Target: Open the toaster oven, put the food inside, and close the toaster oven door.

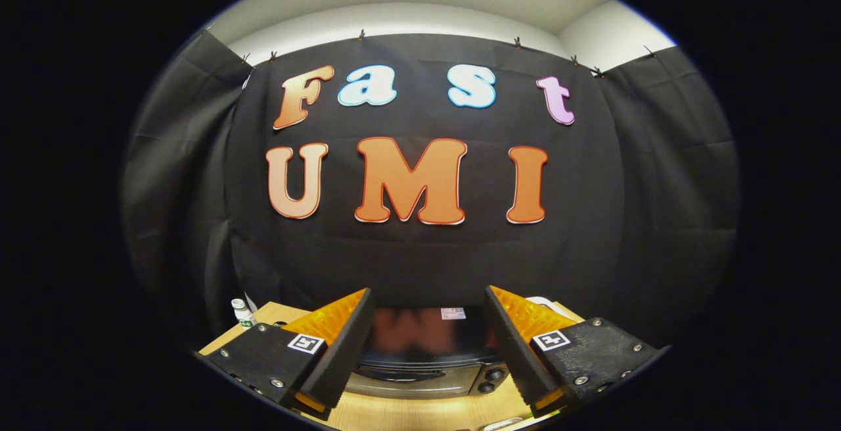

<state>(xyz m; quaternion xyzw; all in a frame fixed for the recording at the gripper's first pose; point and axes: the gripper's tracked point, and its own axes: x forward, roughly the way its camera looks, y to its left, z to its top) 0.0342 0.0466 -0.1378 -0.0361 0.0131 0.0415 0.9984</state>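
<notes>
A small white bottle (242, 313) with a green label stands at the far left corner of the wooden table (420, 412), close to the black cloth wall (427, 253) that hangs behind everything. On the other side, a pale rounded thing (543, 300) peeks out from behind the right finger; too little of it shows to say what it is. A bit of a light object (500, 424) lies on the table near the front, mostly cut off. Nothing sits between the fingers and the toaster oven.

The gripper (426, 359) is held level above the table, facing the wall straight on, with the oven just ahead and slightly below. Its fingers are spread wide with nothing between them, one to each side of the oven's top.

The toaster oven (427, 359) stands on the table between the two fingers, its back toward the cloth wall. Its top is dark and glossy and mirrors the wall above it; a small pale sticker (453, 313) sits near the rear edge. The front is silvery metal, with a dark handle bar (401, 374) running across the top of the door and two black knobs (491, 380) at its right end. The door looks closed
</notes>
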